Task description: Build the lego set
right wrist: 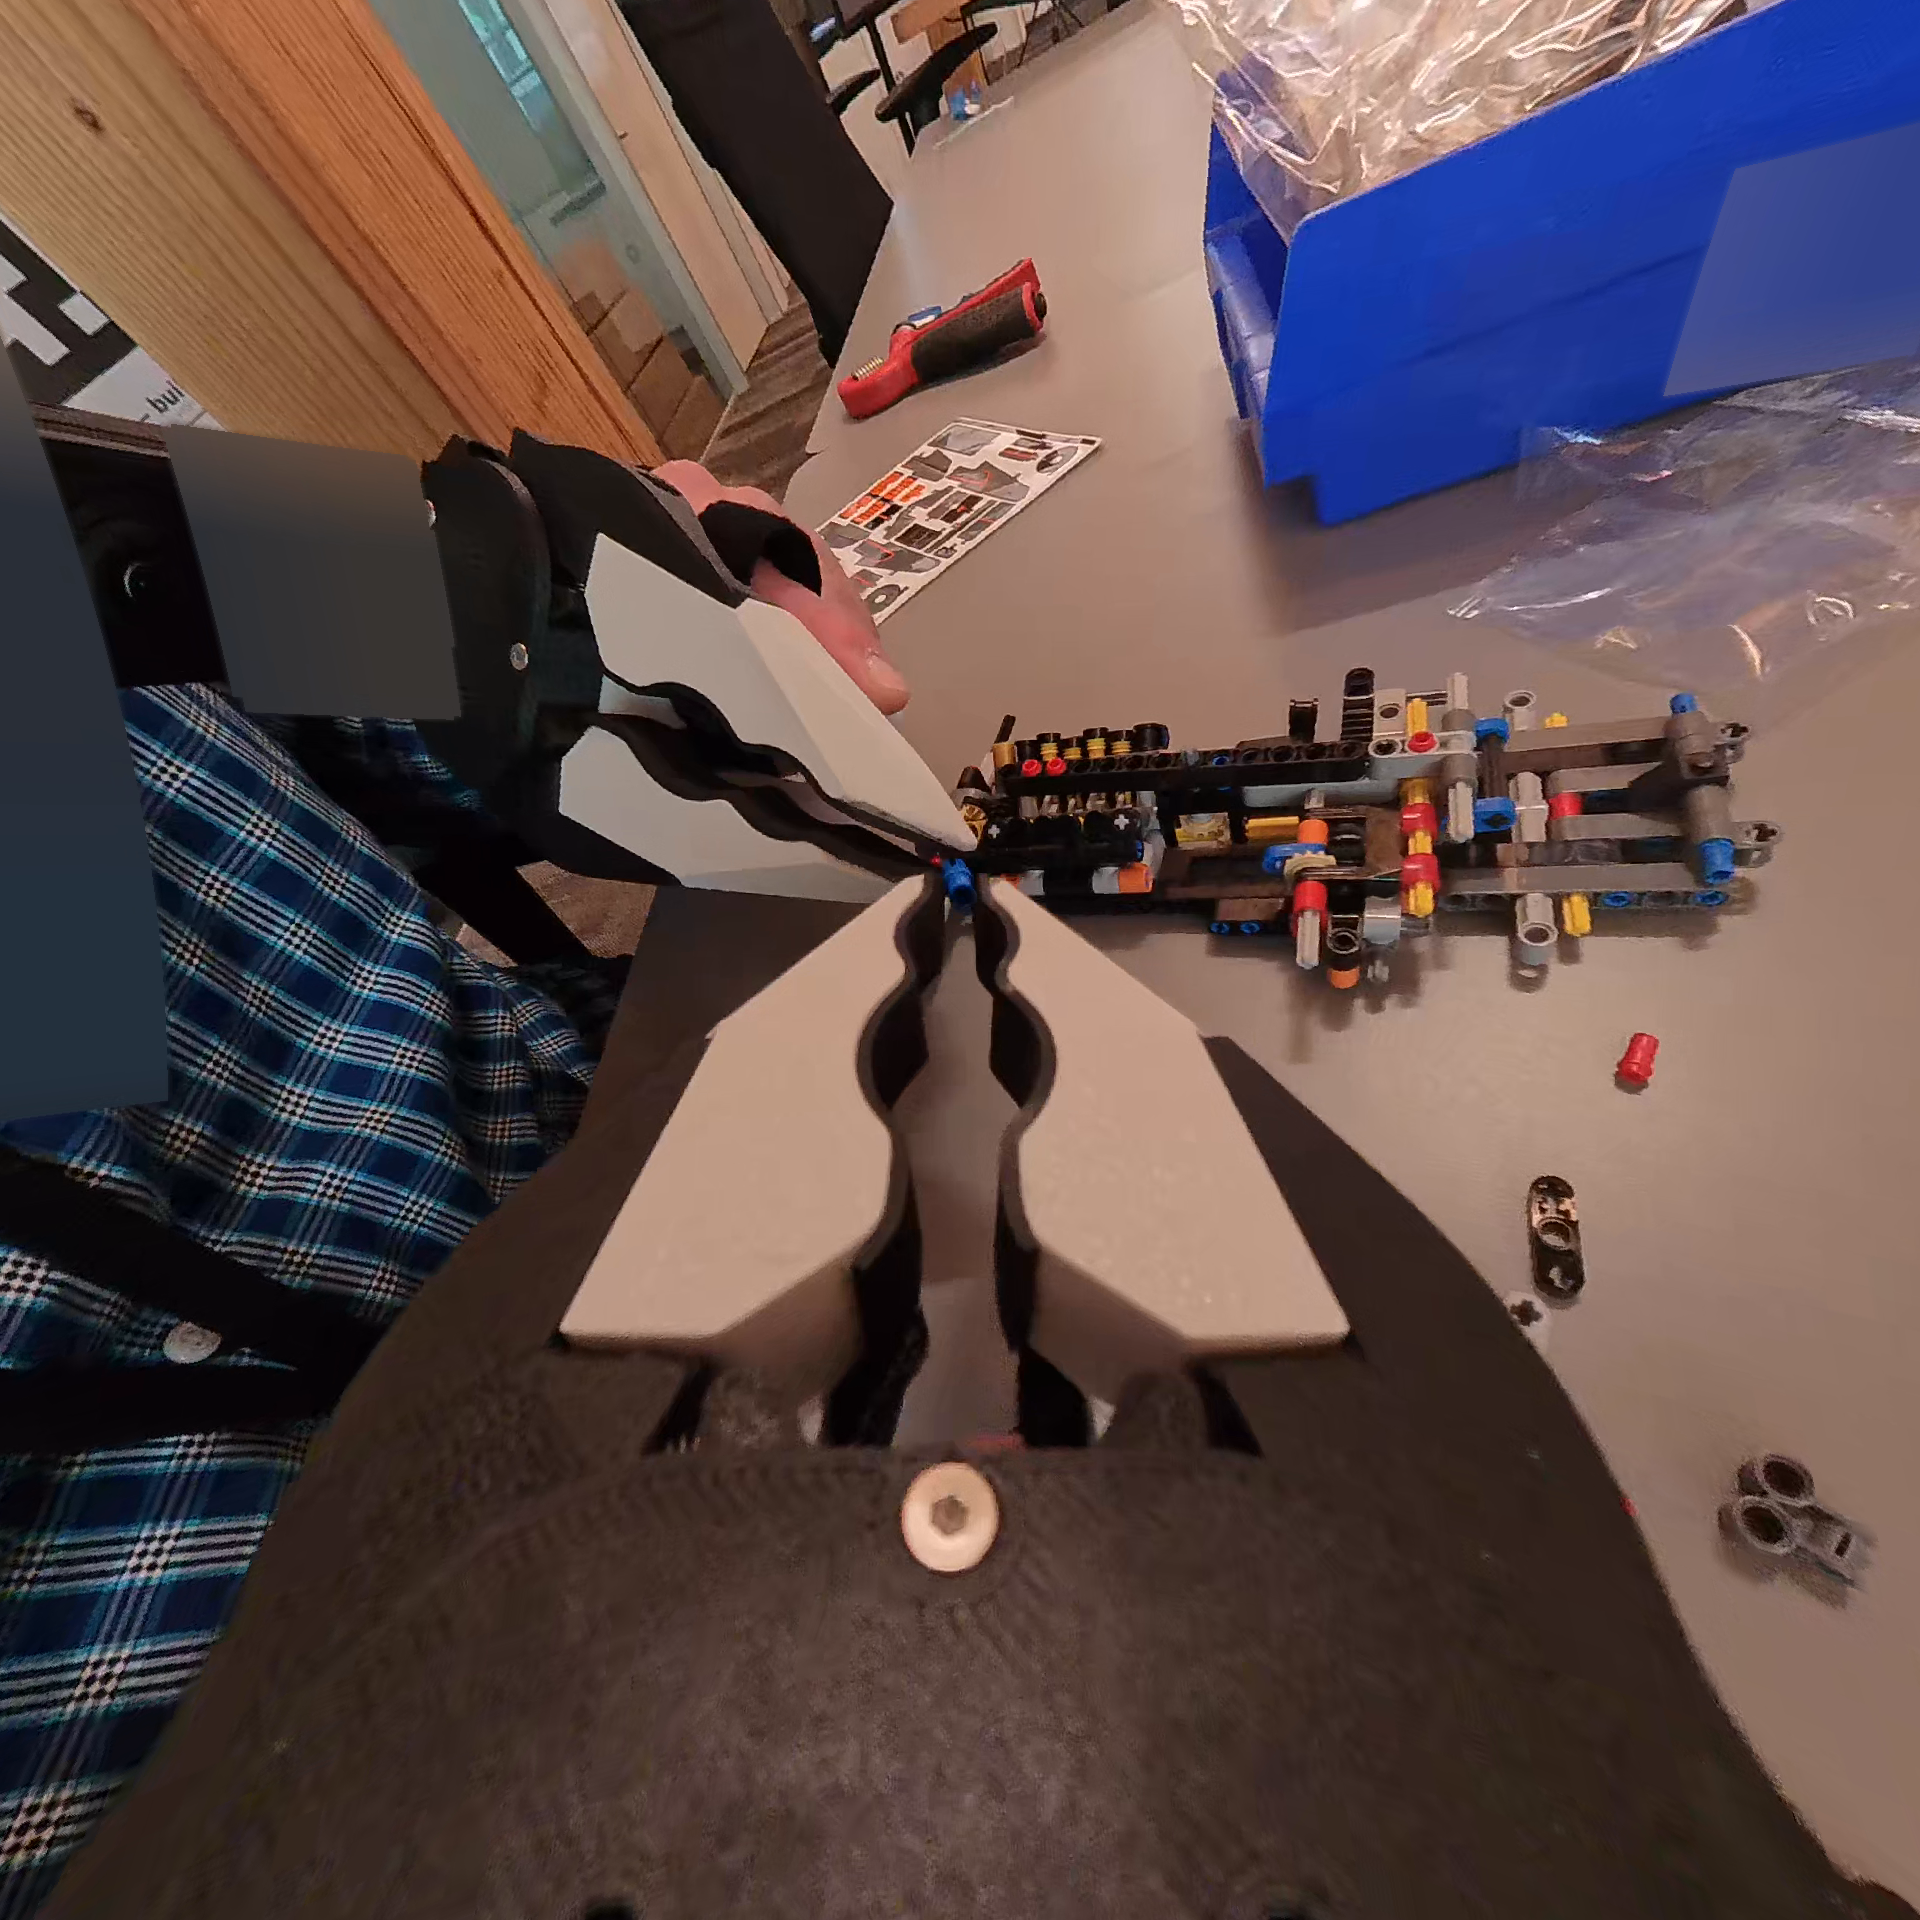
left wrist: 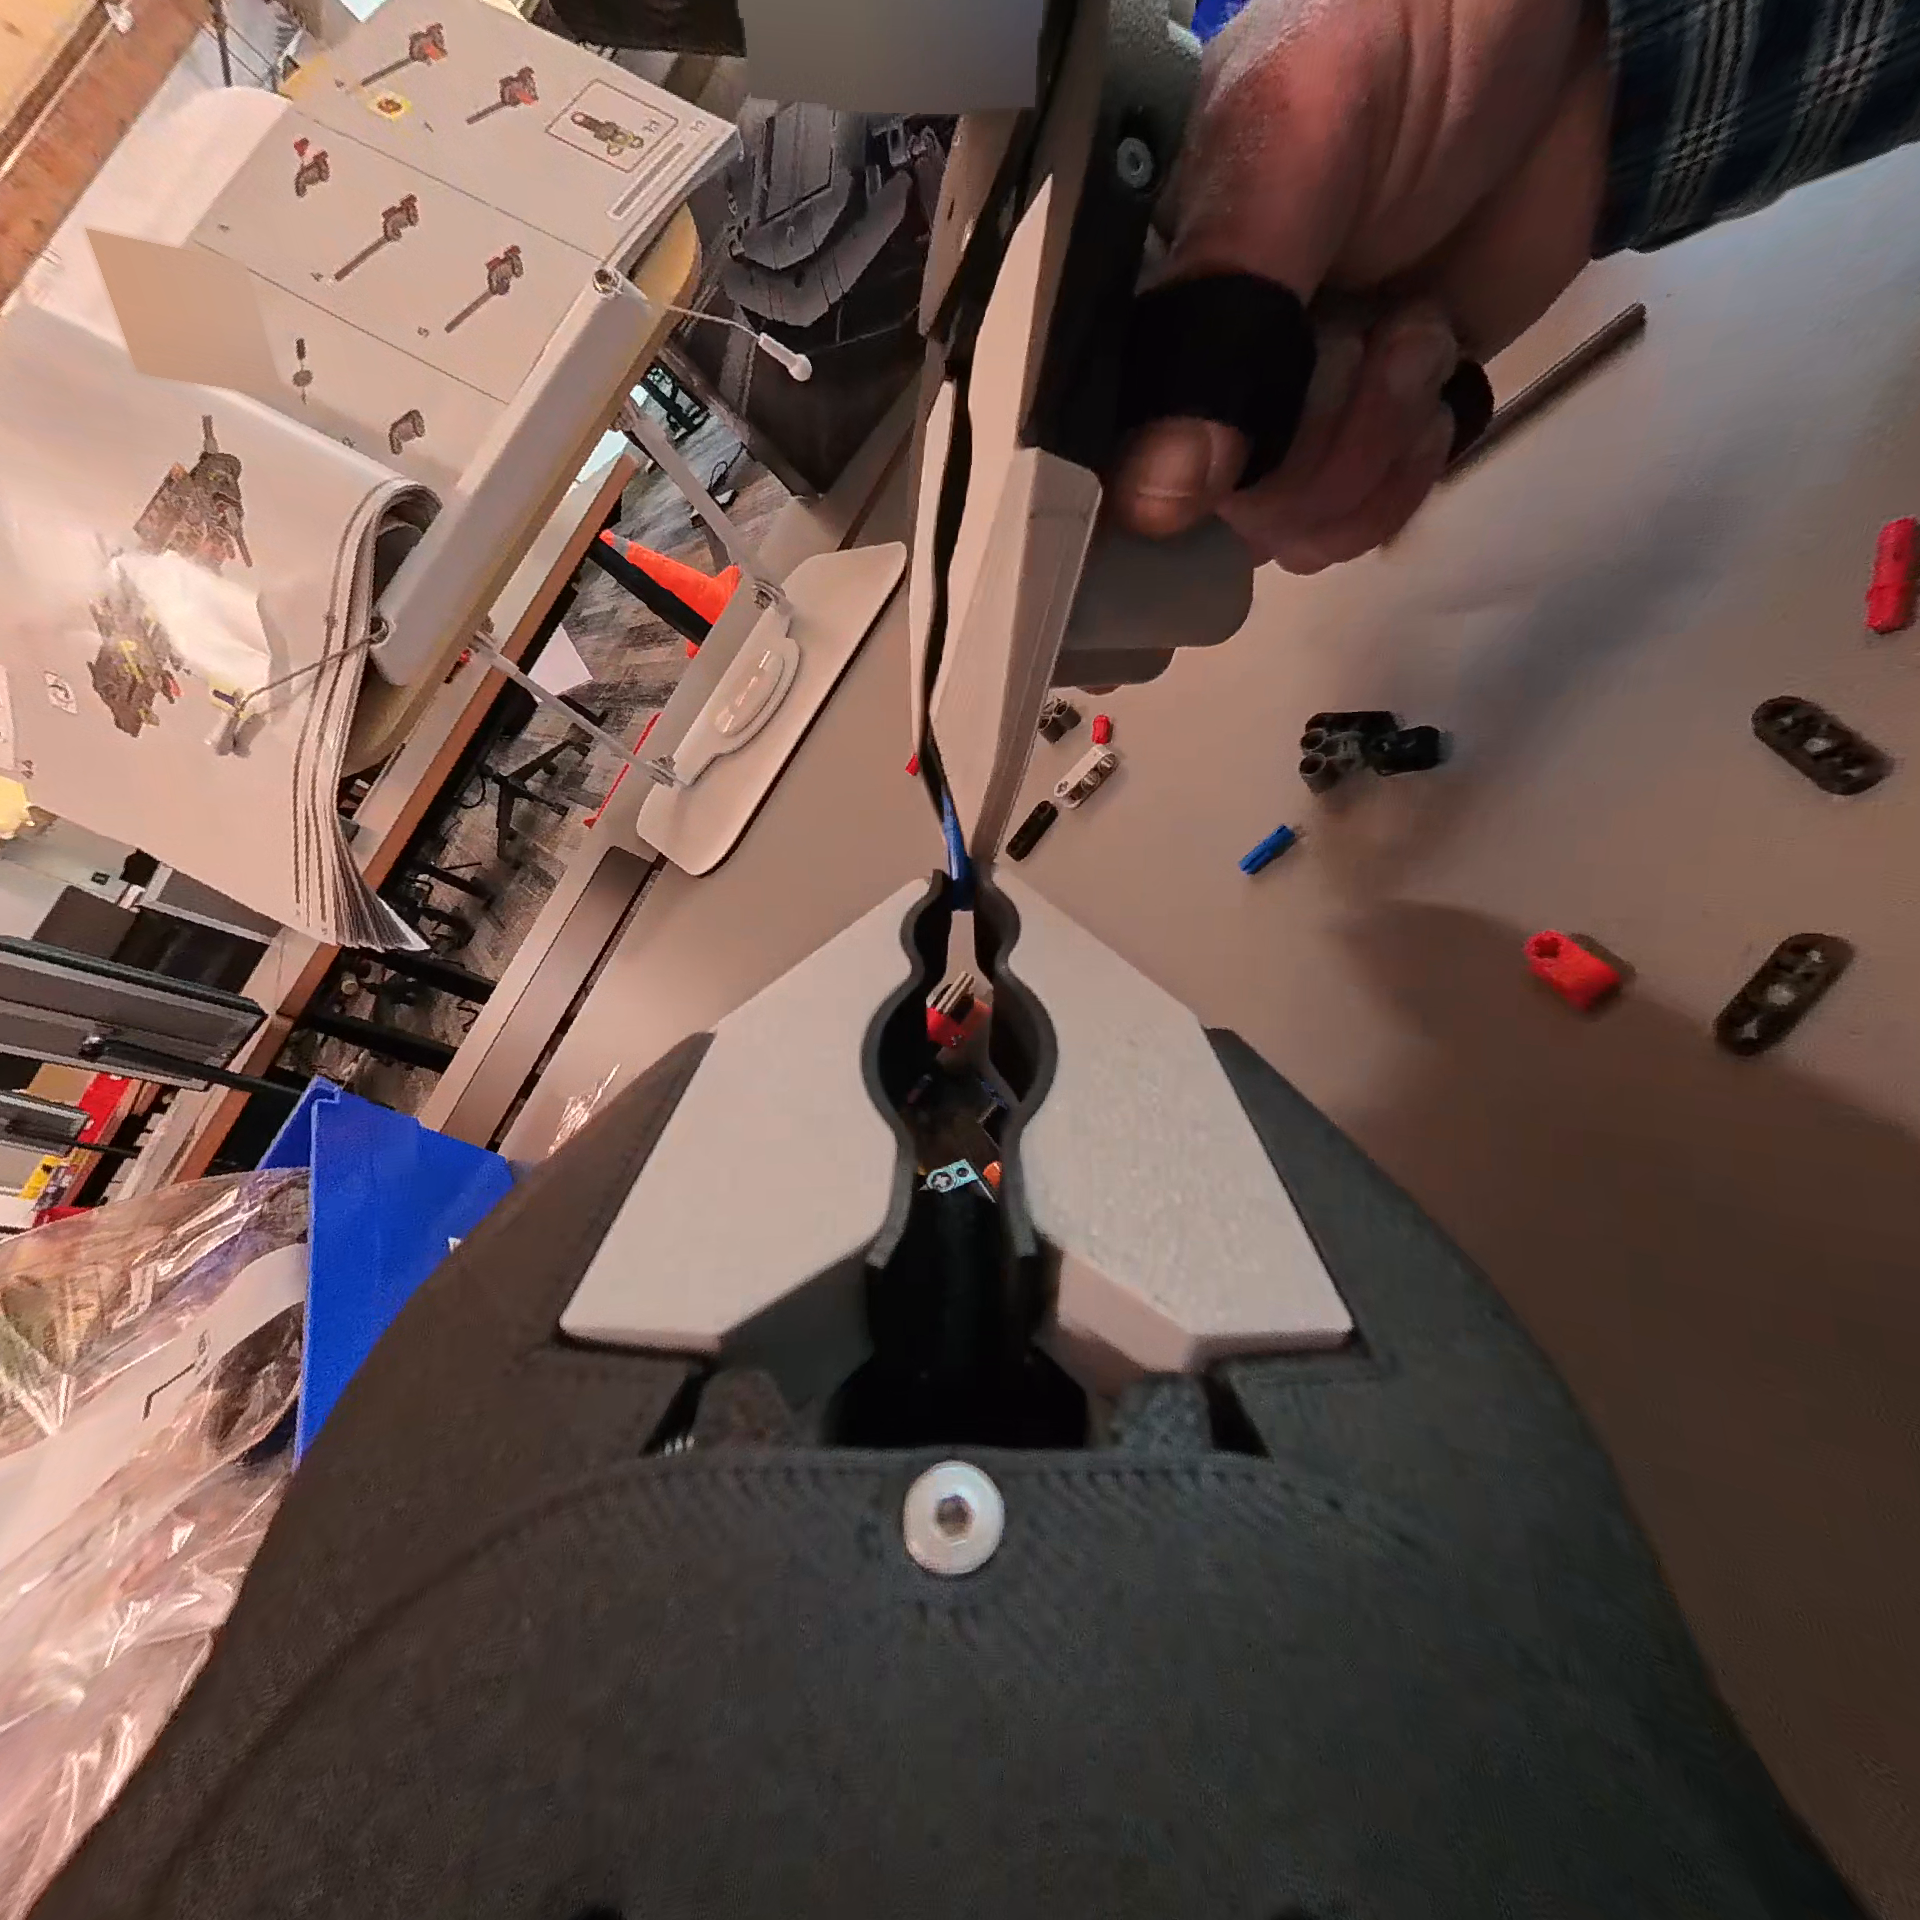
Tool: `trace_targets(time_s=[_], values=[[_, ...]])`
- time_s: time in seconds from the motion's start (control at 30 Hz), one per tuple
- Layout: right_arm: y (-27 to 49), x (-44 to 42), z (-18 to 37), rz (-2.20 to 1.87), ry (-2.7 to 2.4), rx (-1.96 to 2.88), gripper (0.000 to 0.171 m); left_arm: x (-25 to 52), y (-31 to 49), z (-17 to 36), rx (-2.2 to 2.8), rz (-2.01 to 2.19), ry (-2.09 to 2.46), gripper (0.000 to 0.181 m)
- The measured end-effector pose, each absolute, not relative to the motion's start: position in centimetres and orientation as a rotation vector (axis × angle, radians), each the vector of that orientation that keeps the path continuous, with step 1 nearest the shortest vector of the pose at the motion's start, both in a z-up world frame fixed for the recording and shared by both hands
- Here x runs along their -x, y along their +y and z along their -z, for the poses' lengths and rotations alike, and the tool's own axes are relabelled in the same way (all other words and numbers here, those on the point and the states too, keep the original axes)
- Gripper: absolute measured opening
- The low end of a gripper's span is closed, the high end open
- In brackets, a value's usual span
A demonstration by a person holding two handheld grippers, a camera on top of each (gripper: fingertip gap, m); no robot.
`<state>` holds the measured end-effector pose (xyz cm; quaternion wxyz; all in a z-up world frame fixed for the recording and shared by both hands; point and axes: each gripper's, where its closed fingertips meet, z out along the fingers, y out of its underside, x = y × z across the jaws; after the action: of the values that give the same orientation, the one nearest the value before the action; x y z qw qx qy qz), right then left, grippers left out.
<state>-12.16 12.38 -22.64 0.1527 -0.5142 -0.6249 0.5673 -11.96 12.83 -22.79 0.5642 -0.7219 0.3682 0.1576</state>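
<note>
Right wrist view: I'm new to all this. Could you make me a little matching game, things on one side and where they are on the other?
Things:
1. blue bin
2. sticker sheet
3. small red piece
4. blue pin

Places:
A. flat on the table, just nearer than the red-handled tool
B. at the tips of the right gripper
C. top right of the picture
D. alone on the table, nearer than the lego build

Pairs: 1-C, 2-A, 3-D, 4-B
</note>
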Motion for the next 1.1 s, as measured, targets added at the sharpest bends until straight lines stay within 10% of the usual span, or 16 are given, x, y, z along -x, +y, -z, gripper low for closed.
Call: trace_targets(time_s=[1.1], values=[[12.9,12.4,22.5,-1.520,-1.785,1.459,0.002,12.7,12.4,22.0,1.712,-0.379,0.814,0.007]])
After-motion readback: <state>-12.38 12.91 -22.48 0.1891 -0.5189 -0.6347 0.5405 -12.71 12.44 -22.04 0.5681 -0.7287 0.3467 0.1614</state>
